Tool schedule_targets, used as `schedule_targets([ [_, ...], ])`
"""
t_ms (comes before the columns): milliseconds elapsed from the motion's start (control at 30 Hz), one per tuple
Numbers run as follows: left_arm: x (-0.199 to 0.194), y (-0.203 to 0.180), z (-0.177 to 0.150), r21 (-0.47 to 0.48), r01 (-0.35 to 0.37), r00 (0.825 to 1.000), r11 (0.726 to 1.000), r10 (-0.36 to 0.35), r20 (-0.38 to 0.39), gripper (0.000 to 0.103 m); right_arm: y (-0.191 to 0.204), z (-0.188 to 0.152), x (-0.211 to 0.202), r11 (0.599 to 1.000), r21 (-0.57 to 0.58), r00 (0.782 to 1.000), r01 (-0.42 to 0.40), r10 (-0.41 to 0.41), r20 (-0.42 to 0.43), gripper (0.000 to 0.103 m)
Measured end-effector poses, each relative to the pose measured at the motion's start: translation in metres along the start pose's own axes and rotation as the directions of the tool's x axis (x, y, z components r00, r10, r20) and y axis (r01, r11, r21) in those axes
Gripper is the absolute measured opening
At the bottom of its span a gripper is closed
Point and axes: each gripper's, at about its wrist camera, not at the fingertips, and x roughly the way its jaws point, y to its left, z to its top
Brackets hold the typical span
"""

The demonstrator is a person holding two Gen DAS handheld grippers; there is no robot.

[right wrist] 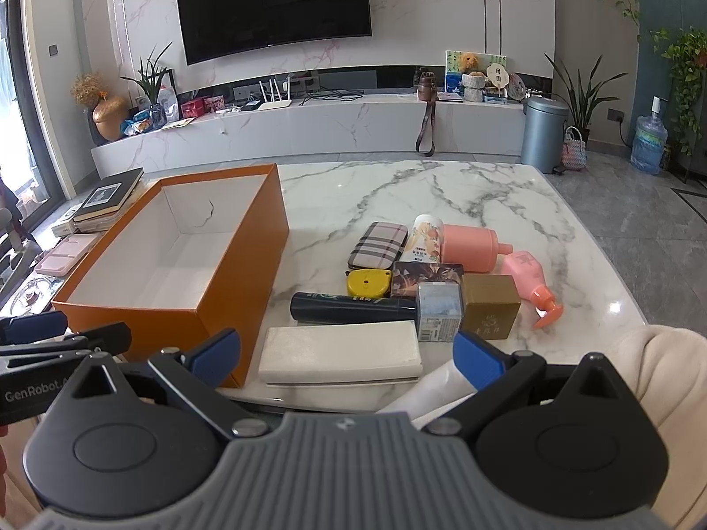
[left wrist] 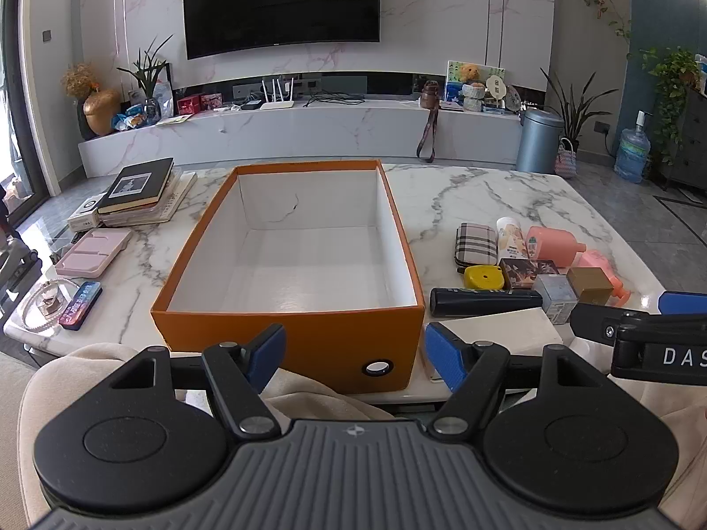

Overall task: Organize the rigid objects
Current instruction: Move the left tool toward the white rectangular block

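Note:
An empty orange box (left wrist: 291, 335) (right wrist: 241, 274) with a white inside stands on the marble table. To its right lies a cluster of items: a long white box (right wrist: 340, 351) (left wrist: 499, 331), a dark bottle (right wrist: 353, 308) (left wrist: 486, 300), a yellow tape measure (right wrist: 369, 282) (left wrist: 484, 276), a plaid case (right wrist: 378, 245) (left wrist: 476, 243), a gold box (right wrist: 490, 304) and pink bottles (right wrist: 473, 243). My left gripper (left wrist: 355, 355) hangs open before the orange box's near wall. My right gripper (right wrist: 347, 353) is open just short of the white box, nothing between its fingers.
A stack of books (left wrist: 141, 190), a pink tray (left wrist: 93, 251) and a small colourful case (left wrist: 79, 304) sit left of the orange box. A white tube (right wrist: 435, 391) lies at the table's near edge. Cream fabric (left wrist: 110, 366) covers a lap below the grippers.

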Motion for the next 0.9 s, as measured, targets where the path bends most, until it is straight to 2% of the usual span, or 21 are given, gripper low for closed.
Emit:
schedule_targets([
  [400, 0.0, -0.005, -0.001, 0.01, 0.012, 1.0, 1.0, -0.012, -0.004, 0.083, -0.002, -0.001, 0.0, 1.0, 0.009, 1.0, -0.017, 0.017, -0.003, 0.101],
  [533, 0.001, -0.009, -0.001, 0.039, 0.052, 0.999, 0.998, -0.051, -0.006, 0.079, -0.004, 0.0, -0.001, 1.0, 0.014, 1.0, -0.021, 0.021, -0.001, 0.101],
  [667, 0.005, -0.019, 0.0, 0.092, 0.128, 0.992, 0.988, -0.127, -0.013, 0.076, -0.013, 0.001, 0.004, 0.998, 0.049, 0.999, -0.037, 0.038, -0.017, 0.101],
  [700, 0.007, -0.022, 0.001, 0.11, 0.155, 0.988, 0.982, -0.154, -0.018, 0.074, -0.015, 0.001, 0.006, 0.997, 0.061, 0.999, -0.044, 0.045, -0.025, 0.099],
  [833, 0.018, -0.037, 0.004, 0.202, 0.25, 0.968, 0.947, -0.246, -0.046, 0.067, -0.025, 0.002, 0.019, 0.994, 0.096, 0.995, -0.049, 0.057, -0.077, 0.077],
  [900, 0.028, -0.047, 0.007, 0.239, 0.292, 0.956, 0.926, -0.283, -0.073, 0.062, -0.029, 0.002, 0.026, 0.993, 0.11, 0.993, -0.052, 0.063, -0.102, 0.073],
])
